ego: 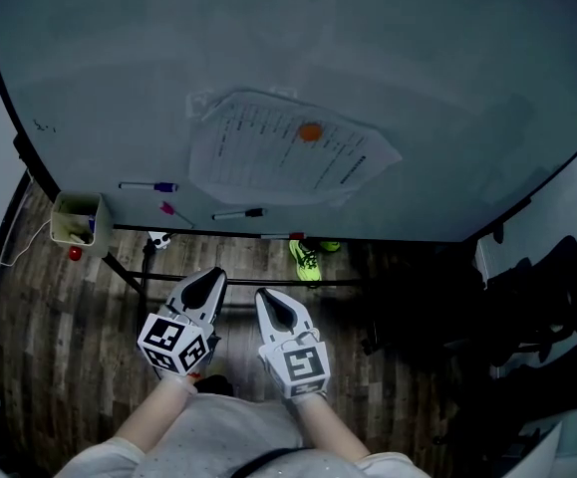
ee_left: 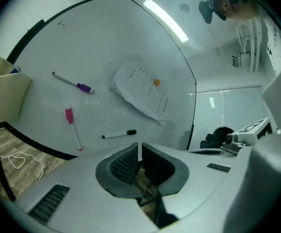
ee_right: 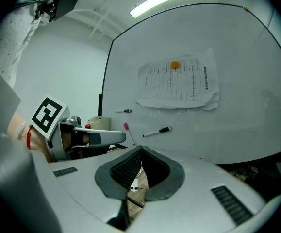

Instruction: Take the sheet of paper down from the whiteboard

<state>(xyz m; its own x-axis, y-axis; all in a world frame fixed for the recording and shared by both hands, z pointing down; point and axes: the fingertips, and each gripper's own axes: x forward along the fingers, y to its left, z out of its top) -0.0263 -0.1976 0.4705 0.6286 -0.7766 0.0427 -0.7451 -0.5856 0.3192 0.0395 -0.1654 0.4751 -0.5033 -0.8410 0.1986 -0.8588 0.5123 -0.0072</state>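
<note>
A printed sheet of paper (ego: 283, 149) hangs on the whiteboard (ego: 447, 78), pinned by a small orange magnet (ego: 310, 132). The same sheet of paper (ee_left: 143, 89) shows in the left gripper view and as the sheet of paper (ee_right: 178, 82) in the right gripper view, with the magnet (ee_right: 174, 65) near its top. My left gripper (ego: 214, 278) and right gripper (ego: 266, 298) are side by side below the board, well short of the sheet. Both are shut with nothing between the jaws. In their own views the left gripper (ee_left: 140, 146) and right gripper (ee_right: 141, 150) point at the board.
Markers stick to the board under the sheet: a purple-capped one (ego: 149, 186), a pink one (ego: 175, 212), a black one (ego: 239, 213). A cream pen holder (ego: 76, 219) hangs at the board's lower left. The board's black stand (ego: 228, 283) and a green shoe (ego: 305, 259) are on the wooden floor.
</note>
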